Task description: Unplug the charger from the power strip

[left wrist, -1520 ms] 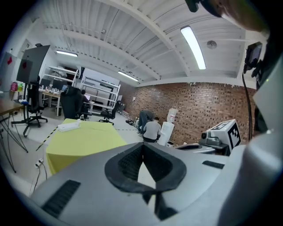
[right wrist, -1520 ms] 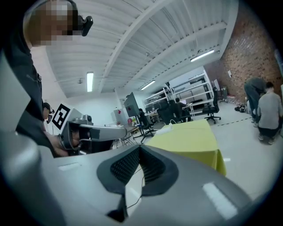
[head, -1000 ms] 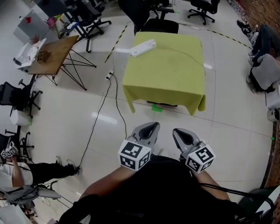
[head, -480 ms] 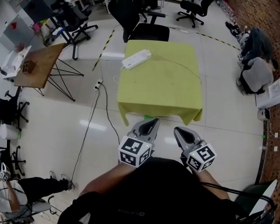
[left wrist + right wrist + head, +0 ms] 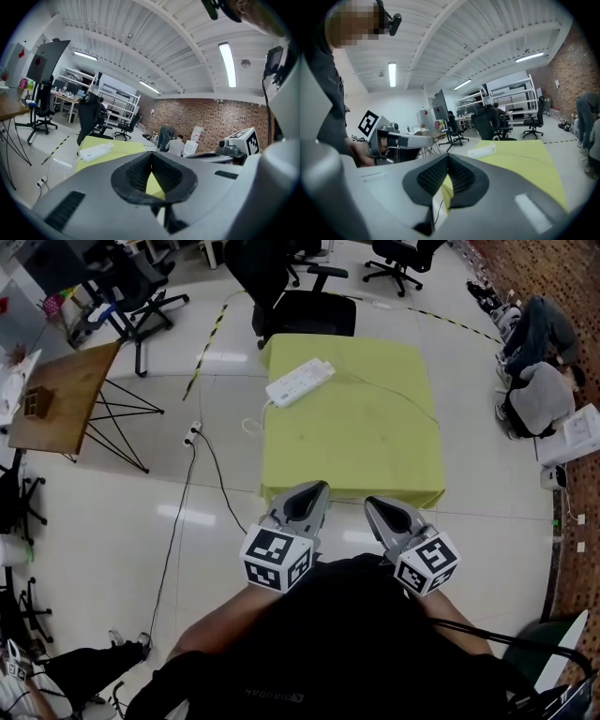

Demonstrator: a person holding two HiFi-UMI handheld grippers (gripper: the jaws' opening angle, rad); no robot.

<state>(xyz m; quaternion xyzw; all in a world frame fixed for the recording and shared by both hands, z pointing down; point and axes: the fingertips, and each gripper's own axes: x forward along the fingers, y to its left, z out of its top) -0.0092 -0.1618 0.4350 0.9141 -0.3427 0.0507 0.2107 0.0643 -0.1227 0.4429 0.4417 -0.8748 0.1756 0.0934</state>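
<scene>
The white power strip [image 5: 300,382] lay at the upper left of the yellow-green surface [image 5: 356,456], in the upper middle of the head view. The charger on it was too small to make out. At the surface's near edge, the left gripper [image 5: 316,488] and, to its right, the right gripper [image 5: 369,502] each had fingers fully closed on nothing. The approach looked unfinished. It would probably go best to get close, spread the fingers early, pin the strip with the left and pull the charger straight out with the right.
</scene>
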